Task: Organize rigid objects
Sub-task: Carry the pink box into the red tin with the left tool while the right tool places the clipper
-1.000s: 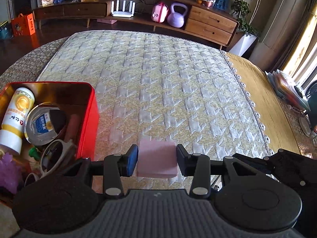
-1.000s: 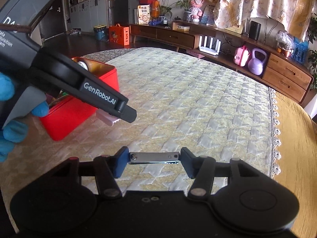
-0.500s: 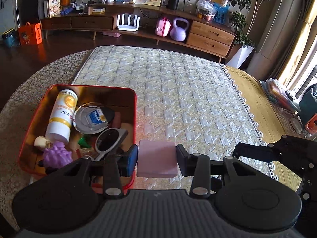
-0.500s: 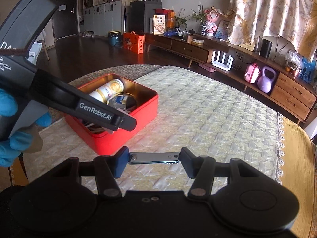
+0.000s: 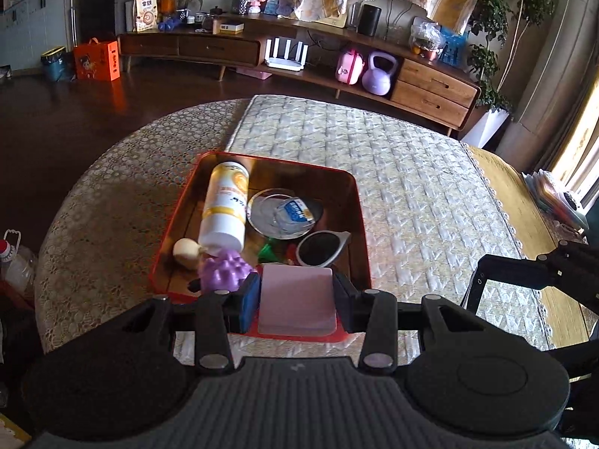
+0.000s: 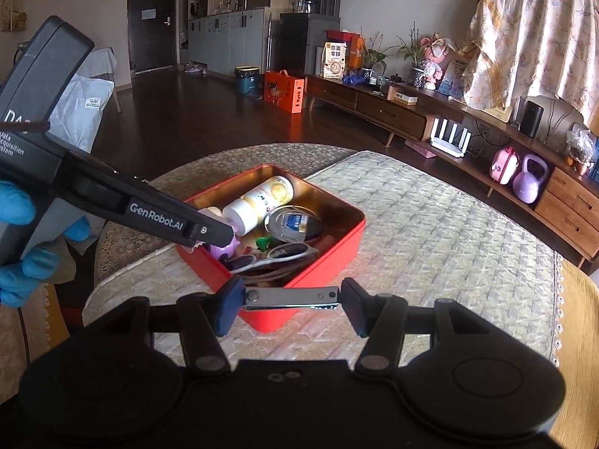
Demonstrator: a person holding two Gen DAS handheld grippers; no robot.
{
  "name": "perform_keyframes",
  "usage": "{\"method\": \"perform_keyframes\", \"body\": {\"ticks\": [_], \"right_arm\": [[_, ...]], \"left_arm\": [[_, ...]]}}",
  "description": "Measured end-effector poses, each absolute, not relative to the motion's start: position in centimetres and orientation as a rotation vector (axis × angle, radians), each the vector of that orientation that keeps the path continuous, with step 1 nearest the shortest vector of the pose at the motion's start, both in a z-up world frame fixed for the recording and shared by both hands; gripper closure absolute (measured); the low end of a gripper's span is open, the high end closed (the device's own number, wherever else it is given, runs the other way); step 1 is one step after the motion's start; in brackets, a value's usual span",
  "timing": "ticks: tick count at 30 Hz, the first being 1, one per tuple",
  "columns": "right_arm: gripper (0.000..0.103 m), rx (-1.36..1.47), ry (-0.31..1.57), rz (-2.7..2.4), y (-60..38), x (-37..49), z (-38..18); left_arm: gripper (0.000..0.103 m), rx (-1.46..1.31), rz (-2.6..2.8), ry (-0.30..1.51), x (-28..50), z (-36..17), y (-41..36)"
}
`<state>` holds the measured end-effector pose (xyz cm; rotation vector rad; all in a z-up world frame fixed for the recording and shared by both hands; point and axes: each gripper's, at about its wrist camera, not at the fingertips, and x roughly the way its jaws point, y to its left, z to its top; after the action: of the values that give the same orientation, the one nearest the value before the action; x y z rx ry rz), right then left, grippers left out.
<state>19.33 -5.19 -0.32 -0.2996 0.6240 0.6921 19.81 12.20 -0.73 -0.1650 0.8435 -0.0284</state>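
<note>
You had the flat pale-pink rectangular block [image 5: 295,301] clamped between the pads of your left gripper [image 5: 296,301], held just over the near edge of the red metal tin with the gold inside [image 5: 357,224]. From the right wrist view that same gripper [image 6: 209,232] came in from the left with its tip over the tin's [image 6: 337,258] left corner, and your blue-gloved hand [image 6: 22,247] was wrapped round its handle.

Your right gripper [image 6: 290,298] was squeezed on a slim silver metal nail clipper [image 6: 290,296], lying crosswise between the pads, one end against each. It hung in front of the tin's near corner, above the quilt.

The tin was already pretty full: a white and yellow plastic bottle [image 5: 224,209] lay on its side along the left, a round clear lid with a blue and white packet on it [image 5: 286,213] was just beside it, white-framed sunglasses with dark lenses [image 5: 322,249] were at the near right, a knobbly purple toy [image 5: 224,273] and a small cream-coloured bulb-shaped thing [image 5: 185,252] were at the near left, and a small green piece [image 5: 270,250] showed between them.

The tin sat at the left edge of the pale quilted mat [image 5: 411,187], which was spread over a round table with a lacy beige cloth [image 5: 112,194].
</note>
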Motion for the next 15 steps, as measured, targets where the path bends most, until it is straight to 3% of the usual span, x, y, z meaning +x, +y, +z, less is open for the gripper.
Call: {"method": "perform_keyframes", "body": {"ticks": [15], "right_arm": [[0.046,-0.315,0.639,0.711,-0.8,22.7,-1.4]], "left_arm": [[0.062,-0.176,0.056,0.845,20.9,-2.1,17.2]]}}
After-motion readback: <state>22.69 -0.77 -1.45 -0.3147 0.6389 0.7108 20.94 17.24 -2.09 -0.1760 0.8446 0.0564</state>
